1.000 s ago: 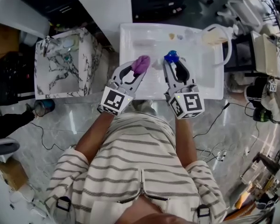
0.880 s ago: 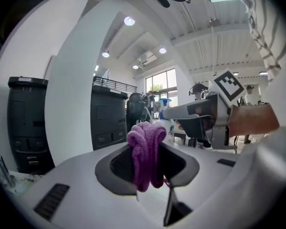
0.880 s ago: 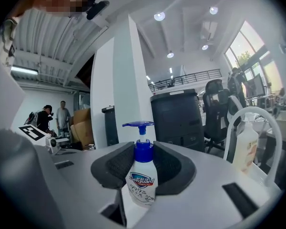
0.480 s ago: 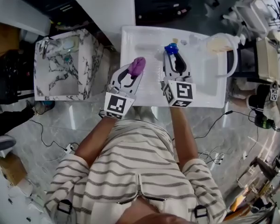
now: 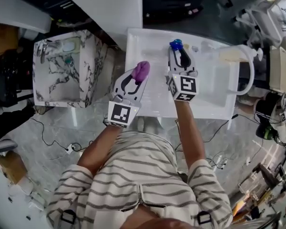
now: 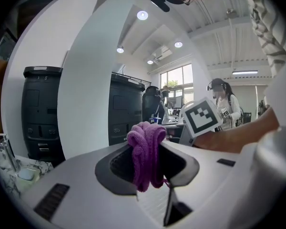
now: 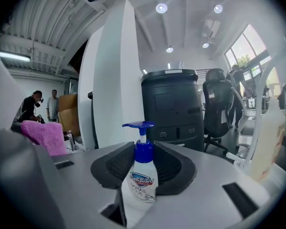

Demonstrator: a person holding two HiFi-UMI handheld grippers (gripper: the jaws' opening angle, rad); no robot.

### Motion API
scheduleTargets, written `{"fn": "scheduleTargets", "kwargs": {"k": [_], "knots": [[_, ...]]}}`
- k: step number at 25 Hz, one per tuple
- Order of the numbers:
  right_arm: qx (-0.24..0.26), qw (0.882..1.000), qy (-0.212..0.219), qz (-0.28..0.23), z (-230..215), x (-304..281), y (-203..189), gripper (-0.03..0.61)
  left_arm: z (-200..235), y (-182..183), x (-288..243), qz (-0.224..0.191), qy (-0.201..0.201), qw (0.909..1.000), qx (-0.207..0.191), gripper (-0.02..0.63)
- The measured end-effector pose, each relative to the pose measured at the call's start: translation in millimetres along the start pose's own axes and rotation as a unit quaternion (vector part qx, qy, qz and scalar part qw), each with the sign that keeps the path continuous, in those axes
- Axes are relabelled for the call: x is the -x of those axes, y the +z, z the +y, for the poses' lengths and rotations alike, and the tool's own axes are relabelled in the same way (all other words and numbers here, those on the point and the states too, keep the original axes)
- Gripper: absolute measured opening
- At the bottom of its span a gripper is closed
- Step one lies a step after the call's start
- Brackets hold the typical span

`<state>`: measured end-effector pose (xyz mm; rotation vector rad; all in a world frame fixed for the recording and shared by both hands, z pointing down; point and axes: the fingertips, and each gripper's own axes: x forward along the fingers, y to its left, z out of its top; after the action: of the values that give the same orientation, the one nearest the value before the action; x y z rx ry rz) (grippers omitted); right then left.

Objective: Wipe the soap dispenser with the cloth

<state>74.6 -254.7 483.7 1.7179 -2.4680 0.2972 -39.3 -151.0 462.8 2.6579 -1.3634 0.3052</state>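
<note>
White bench [image 5: 214, 89] fills the upper middle of the head view, with a marble-patterned cabinet [image 5: 57, 75] at its 9 o'clock and grey floor around the person in a striped shirt. Left claw [image 5: 137, 79] is clamped on the purple cloth [image 5: 142, 70], which bulges up from between its jaws in a bunch. At about 2 o'clock from the cloth, and clearly apart from it, the right claw [image 5: 180, 56] is closed on the soap dispenser [image 5: 176, 45], over the far part of the bench. Judging by this, both things are in hand but no wiping has begun: the cloth has to be brought against the bottle and rubbed over it. From above, only the dispenser's blue pump shows, along with the gap between the two things. Its white body and printed label, pinched at the sides by the pads, appear only in the right gripper view, which also catches the cloth at 9 o'clock. How the cloth's folds hang between the pads is seen only in the left gripper view.
</note>
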Motion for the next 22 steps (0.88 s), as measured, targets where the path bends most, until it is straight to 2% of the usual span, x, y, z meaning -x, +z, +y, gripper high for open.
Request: {"fn": "scheduleTargets", "kwargs": {"k": [9, 16, 22], "knots": [[0.022, 0.999, -0.005, 0.027, -6.6, -56.4, -41.4, 0.135, 8.7, -29.9, -15.0, 0.031, -0.001, 0.9994, 0.015, 0.123], [0.038, 0.998, 0.001, 0.043, -7.5, -77.0, -67.6, 0.135, 9.2, -40.3, -19.5, 0.043, -0.005, 0.9985, 0.035, 0.123], [0.03, 0.999, -0.001, 0.038, -7.2, -77.4, -72.4, 0.149, 11.7, -50.9, -17.6, 0.047, -0.001, 0.9987, 0.022, 0.124]]}}
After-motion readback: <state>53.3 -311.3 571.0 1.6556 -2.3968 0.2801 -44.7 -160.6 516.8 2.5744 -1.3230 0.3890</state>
